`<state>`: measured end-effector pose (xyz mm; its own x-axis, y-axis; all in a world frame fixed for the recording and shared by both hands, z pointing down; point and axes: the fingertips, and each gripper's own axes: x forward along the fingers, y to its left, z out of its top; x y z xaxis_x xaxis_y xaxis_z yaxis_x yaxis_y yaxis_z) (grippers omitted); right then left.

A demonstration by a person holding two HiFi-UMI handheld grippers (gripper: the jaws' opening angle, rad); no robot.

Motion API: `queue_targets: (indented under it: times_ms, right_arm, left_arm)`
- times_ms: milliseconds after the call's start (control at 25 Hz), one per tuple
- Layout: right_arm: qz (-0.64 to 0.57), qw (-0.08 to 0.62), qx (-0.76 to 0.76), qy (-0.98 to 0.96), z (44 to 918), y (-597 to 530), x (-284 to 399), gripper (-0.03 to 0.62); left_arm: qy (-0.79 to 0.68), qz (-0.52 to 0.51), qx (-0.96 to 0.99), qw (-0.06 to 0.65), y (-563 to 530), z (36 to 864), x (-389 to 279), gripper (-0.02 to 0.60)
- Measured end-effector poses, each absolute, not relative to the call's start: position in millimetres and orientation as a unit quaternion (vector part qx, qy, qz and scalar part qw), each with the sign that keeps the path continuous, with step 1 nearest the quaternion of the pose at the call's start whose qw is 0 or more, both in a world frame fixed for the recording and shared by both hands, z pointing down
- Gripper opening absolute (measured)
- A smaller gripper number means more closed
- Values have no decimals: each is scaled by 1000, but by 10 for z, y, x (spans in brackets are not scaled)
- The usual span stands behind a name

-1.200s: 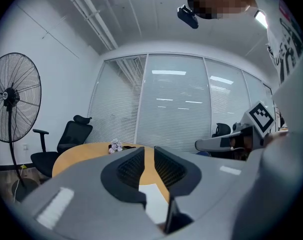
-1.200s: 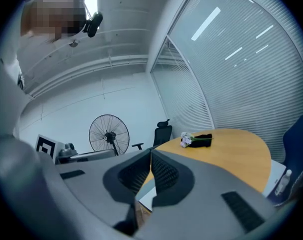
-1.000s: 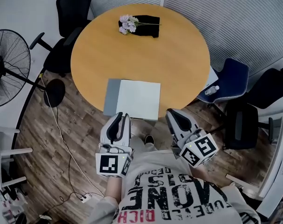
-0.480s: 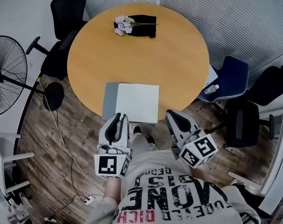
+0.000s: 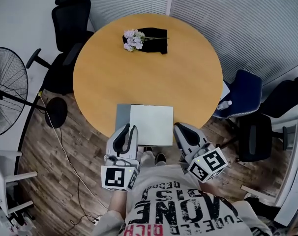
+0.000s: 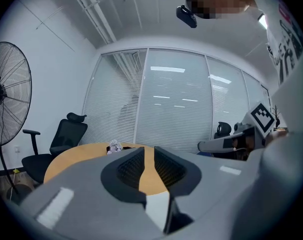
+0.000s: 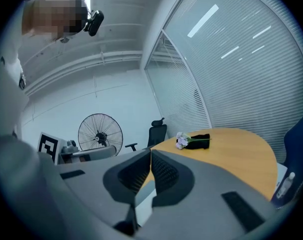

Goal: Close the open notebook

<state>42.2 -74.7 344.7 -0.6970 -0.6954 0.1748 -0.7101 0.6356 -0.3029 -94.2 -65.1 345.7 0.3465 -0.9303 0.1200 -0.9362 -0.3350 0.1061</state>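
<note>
Parked by the open notebook [image 5: 150, 124], lying flat at 6 o'clock on the round table [image 5: 188, 73].
Got left gripper [image 5: 130, 129] cracked a sliver at the pages' 7 o'clock, right gripper [image 5: 182, 128] pinched tip to tip at 5 o'clock, both empty.

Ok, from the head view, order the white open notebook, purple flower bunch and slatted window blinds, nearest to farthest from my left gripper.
1. White open notebook: just ahead, slightly right.
2. Purple flower bunch: farther ahead.
3. Slatted window blinds: farthest, background.
</note>
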Motion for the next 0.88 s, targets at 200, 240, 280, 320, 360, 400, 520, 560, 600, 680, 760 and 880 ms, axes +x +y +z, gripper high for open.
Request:
queue_targets:
  times_ms: [200, 240, 280, 320, 360, 400, 520, 560, 600, 680, 760, 880]
  right_arm:
    - [174, 20, 400, -900, 3442, -896, 281, 12]
    - [174, 21, 402, -899, 3453, -913, 254, 12]
    - [174, 21, 403, -898, 3465, -929, 224, 12]
    - [173, 22, 404, -898, 3475, -945, 191, 12]
    - [173, 21, 406, -897, 3482, -961, 159, 12]
    - [172, 20, 408, -896, 3485, -973, 129, 12]
    - [167, 17, 414, -894, 3477, -1002, 70, 12]
    - [166, 16, 416, -894, 3474, -1010, 60, 12]
    - [165, 15, 418, -893, 3472, -1015, 52, 12]
    - [164, 14, 420, -892, 3469, -1015, 31, 12]
    - [164, 15, 421, -892, 3465, -1007, -8, 12]
    - [164, 17, 421, -892, 3467, -995, -67, 12]
  left_arm:
    - [-561, 11, 824, 76, -845, 3438, -1084, 71]
    - [-557, 10, 827, 77, -864, 3449, -1101, 72]
    - [-554, 10, 829, 79, -879, 3460, -1122, 71]
    - [-551, 11, 830, 81, -891, 3475, -1148, 71]
    - [-549, 11, 832, 83, -900, 3493, -1179, 71]
    - [-547, 12, 833, 84, -908, 3511, -1212, 71]
    - [-544, 13, 835, 86, -931, 3548, -1305, 72]
    - [-544, 13, 835, 86, -939, 3551, -1328, 71]
    - [-543, 12, 835, 86, -945, 3551, -1347, 71]
    - [-542, 8, 836, 88, -945, 3546, -1379, 71]
    - [-540, 6, 836, 91, -934, 3549, -1417, 71]
    - [-540, 7, 836, 95, -912, 3577, -1480, 71]
